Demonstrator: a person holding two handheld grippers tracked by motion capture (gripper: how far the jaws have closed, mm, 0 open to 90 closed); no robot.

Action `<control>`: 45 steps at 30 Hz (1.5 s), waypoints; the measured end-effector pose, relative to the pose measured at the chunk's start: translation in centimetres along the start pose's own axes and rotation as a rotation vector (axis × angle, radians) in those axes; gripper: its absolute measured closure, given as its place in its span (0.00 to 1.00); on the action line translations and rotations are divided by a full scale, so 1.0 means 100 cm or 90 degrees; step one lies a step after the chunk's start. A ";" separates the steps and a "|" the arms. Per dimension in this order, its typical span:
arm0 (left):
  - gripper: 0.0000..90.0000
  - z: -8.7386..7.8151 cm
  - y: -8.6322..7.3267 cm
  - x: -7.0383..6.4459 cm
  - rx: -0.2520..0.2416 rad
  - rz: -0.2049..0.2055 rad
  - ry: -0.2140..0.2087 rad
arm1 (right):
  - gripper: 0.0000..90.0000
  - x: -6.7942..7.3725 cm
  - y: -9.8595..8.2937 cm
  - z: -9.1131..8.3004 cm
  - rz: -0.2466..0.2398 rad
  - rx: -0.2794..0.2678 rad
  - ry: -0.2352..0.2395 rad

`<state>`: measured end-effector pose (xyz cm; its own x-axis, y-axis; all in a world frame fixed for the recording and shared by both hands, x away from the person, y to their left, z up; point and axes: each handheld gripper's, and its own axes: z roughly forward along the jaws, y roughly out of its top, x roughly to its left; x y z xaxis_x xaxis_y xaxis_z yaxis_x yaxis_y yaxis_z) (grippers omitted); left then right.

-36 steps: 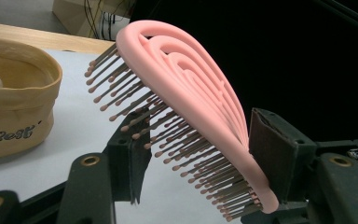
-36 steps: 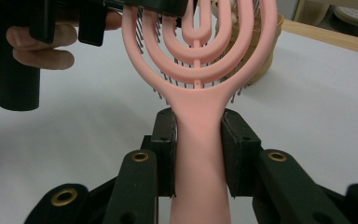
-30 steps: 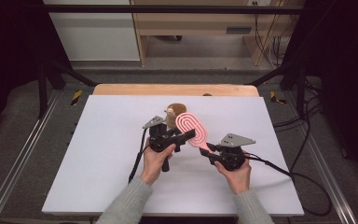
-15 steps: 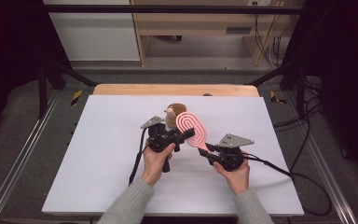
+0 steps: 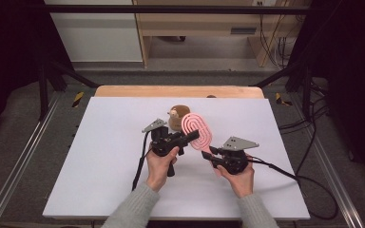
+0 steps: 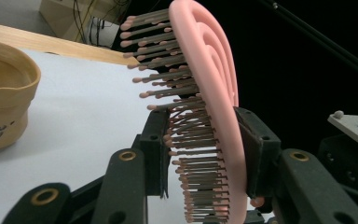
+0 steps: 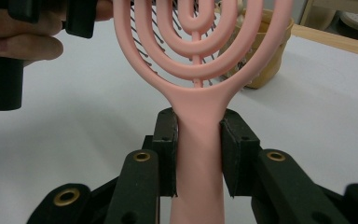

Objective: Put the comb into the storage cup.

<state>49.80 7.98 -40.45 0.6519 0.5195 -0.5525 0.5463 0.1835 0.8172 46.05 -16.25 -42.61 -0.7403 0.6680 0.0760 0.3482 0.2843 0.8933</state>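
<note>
High view: the pink brush point(image 5: 197, 131) hangs above the middle of the white table point(image 5: 100, 156), off the surface, between the two grippers. The left gripper point(image 5: 193, 135) comes at the brush head from the left, and the right gripper point(image 5: 206, 155) holds the handle end from below and to the right. The brush's long axis runs from the right gripper up and away toward the brown cup point(image 5: 177, 117), which stands just behind the head. Both hands are equally near; each has one end.

Left gripper view: the jaws stand narrow, closed across the brush point(image 6: 209, 116) head, one pad on the bristle side and the other on the smooth pink back. The bristles point(image 6: 168, 88) point left toward the cup point(image 6: 2, 98), which stands on the table well to the side. The head rises up and away between the jaws.

Right gripper view: the jaws clamp the brush point(image 7: 198, 112) handle from both sides, just under where it widens into the looped head. The handle runs straight up along the gripper's own line. The left gripper point(image 7: 79, 18) pinches the head's upper left edge. The cup point(image 7: 261, 51) stands behind the head, to the right.

As I judge it, with both ends held, whichever hand lets go decides the next move, likely toward the cup beyond the head.
</note>
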 end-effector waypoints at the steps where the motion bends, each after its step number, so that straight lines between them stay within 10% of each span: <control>1: 0.66 0.000 0.000 -0.001 -0.002 0.000 -0.003 | 0.78 0.000 0.000 0.000 0.001 0.000 0.001; 45: 0.70 -0.009 0.005 -0.019 -0.020 0.034 -0.015 | 0.75 0.001 0.002 -0.002 0.015 -0.026 0.050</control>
<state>48.36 7.84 -38.86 0.6919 0.5091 -0.5120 0.4942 0.1829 0.8499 45.95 -16.31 -42.29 -0.7753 0.6180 0.1300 0.3433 0.2397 0.9081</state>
